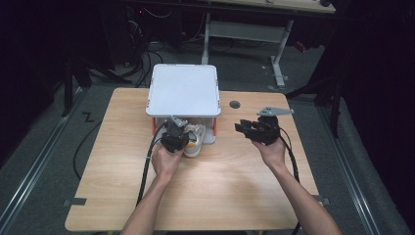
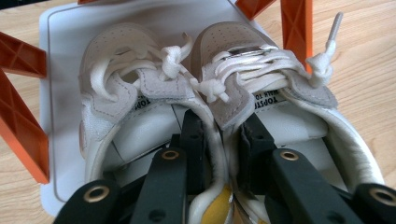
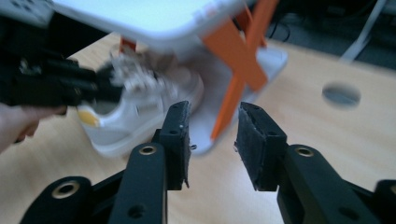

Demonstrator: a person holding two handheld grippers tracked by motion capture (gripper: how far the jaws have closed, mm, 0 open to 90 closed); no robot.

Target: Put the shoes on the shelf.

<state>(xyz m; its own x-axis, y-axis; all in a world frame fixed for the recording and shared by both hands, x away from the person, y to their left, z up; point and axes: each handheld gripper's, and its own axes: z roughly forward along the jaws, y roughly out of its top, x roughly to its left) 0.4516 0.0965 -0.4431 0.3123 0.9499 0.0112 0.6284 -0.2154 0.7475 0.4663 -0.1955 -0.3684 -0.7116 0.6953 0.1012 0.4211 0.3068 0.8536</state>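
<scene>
Nearest to the camera in the high view are the person's two forearms, which come in from the bottom edge. The left gripper (image 1: 175, 133) reaches to the front of the white shelf unit (image 1: 184, 88) at the far middle of the wooden table (image 1: 225, 191). In the left gripper view its two jaws stand inside the pair of white shoes (image 2: 210, 93), one jaw in each shoe, and they pinch the two inner collars together between them. The shoes lie side by side on the white lower tray (image 2: 60, 70) of the shelf unit, between its orange supports (image 2: 21, 126), with their heels toward the gripper.

The right gripper (image 1: 252, 129) is held above the table, to the right of the shelf unit and apart from it. Its jaws are partly spread, with nothing between them.
</scene>
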